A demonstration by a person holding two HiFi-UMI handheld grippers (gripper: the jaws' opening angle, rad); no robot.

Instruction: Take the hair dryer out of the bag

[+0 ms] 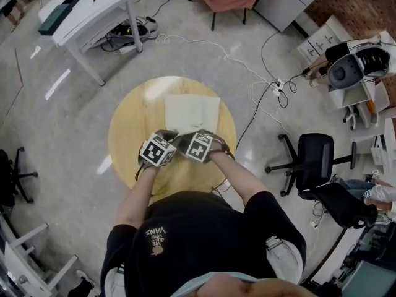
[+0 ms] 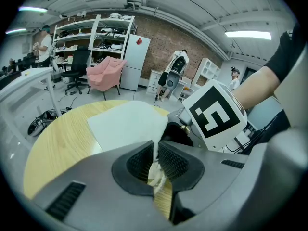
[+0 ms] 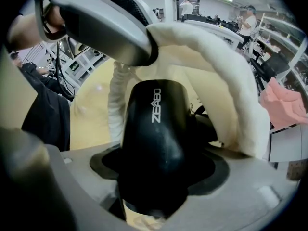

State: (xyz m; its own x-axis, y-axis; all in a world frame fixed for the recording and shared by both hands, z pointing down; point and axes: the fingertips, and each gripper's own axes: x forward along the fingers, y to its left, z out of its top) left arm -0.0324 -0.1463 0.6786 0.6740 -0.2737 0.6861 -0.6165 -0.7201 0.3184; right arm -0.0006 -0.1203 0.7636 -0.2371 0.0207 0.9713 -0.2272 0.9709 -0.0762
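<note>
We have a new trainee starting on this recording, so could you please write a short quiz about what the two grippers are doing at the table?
1. What does the right gripper hold? A) a cable B) the black hair dryer C) nothing
2. True or false: the left gripper is open and empty.
3. Fill in: the white bag lies on a round ____ table.
Key: 1 B. 2 False, it is shut on the bag's edge. 3 wooden.

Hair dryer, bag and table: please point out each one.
hair dryer (image 3: 154,143), right gripper view, on its black body.
bag (image 2: 127,124), left gripper view, on its white cloth.
table (image 1: 133,129), head view, bare wooden top.
</note>
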